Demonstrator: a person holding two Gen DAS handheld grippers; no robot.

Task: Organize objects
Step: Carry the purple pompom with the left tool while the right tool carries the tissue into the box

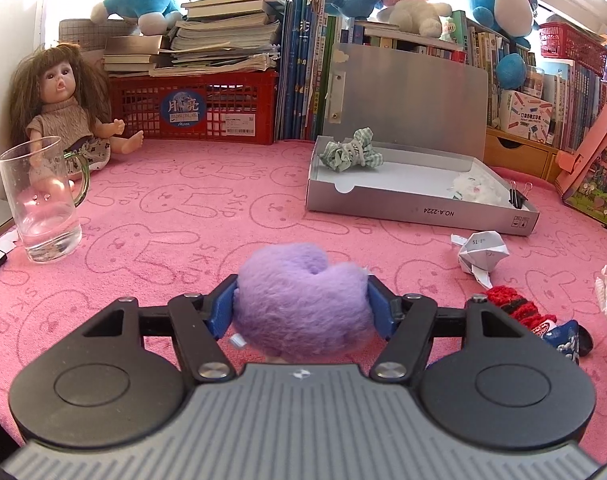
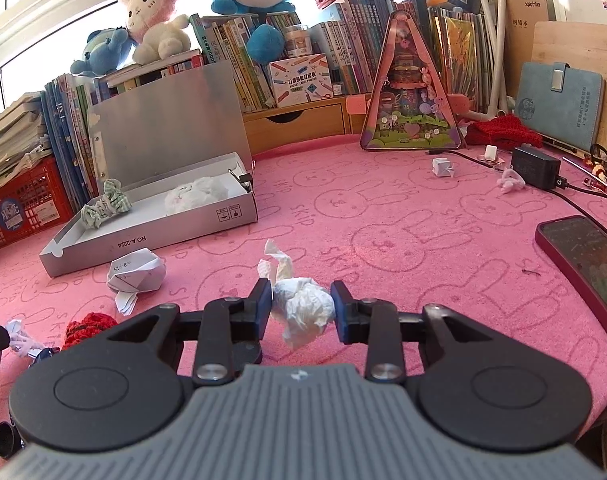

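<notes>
— Purple plush pompom (image 1: 301, 300): fluffy, roundish, no clear long axis, pinched between left tool (image 1: 302, 310) pads, low over pink counter (image 1: 183, 216).

— Right tool (image 2: 301, 307) clamped on crumpled white tissue (image 2: 303, 306), twisted tail pointing up and away.

I see a pink bunny-print cloth (image 1: 191, 208) covering the surface. The landmark is the open grey box (image 1: 415, 210). Left of it stand a glass mug (image 1: 39, 200) and a seated doll (image 1: 63, 112); behind-left, a red crate (image 1: 191, 108). In front lies 1 crumpled paper (image 1: 481, 250); right of the box, a phone (image 2: 583, 260) and a black adapter (image 2: 537, 166).
</notes>
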